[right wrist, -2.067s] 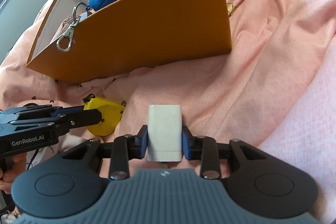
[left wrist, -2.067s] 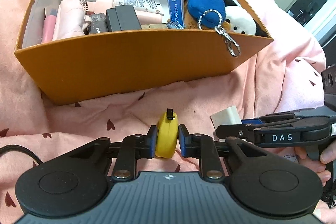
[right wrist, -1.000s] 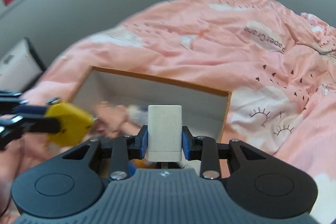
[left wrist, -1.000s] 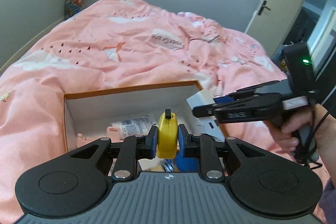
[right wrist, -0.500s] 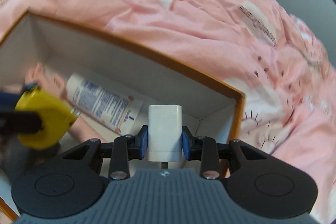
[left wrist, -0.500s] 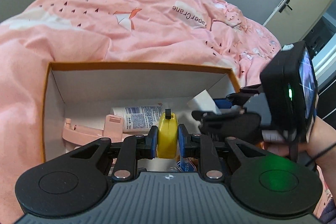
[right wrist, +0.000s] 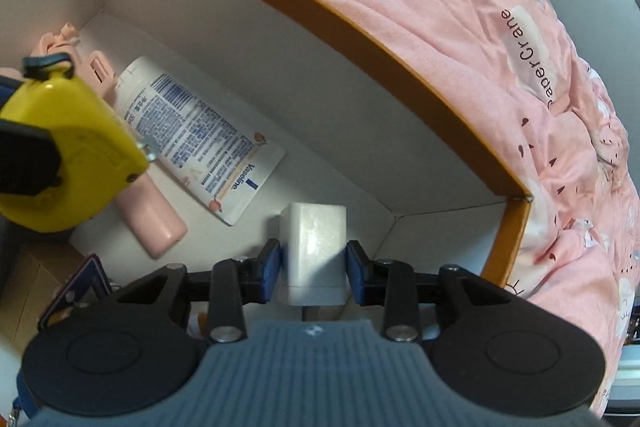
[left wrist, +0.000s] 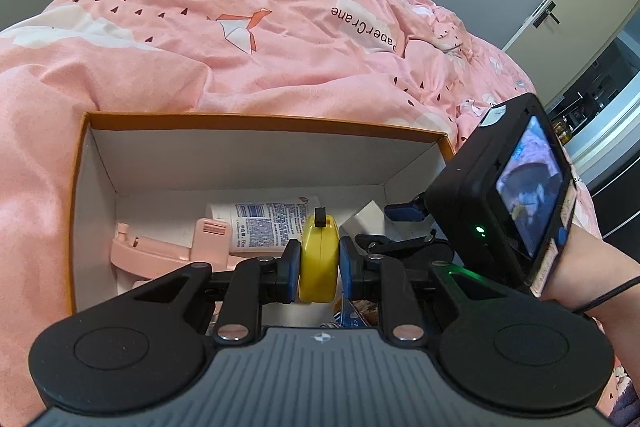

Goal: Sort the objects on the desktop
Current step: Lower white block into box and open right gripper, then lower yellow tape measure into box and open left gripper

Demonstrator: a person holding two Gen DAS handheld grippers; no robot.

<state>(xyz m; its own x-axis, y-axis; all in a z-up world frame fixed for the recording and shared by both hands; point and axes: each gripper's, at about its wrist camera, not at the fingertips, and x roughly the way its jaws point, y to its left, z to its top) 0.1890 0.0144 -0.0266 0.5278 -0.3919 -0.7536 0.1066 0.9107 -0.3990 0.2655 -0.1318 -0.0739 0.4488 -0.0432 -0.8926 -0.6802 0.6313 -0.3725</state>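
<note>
**Tape measure and white block over the orange box**

The yellow tape measure (left wrist: 319, 263), edge-on with its black tab at twelve o'clock, is pinched above the orange box (left wrist: 256, 122). The white block (right wrist: 314, 251) stands upright near the box's corner at three o'clock. Inside lie a printed lotion tube (right wrist: 192, 135) and a pink case (left wrist: 168, 251).

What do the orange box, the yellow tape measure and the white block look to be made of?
Orange box: likely cardboard, matte, with thin folded walls and a white lining. Yellow tape measure: seems hard plastic, glossy, with a highlight on its casing; the left gripper clamps it. White block: probably smooth plastic with a faint sheen, possibly a charger; it sits between the right gripper's opening jaws.
</note>
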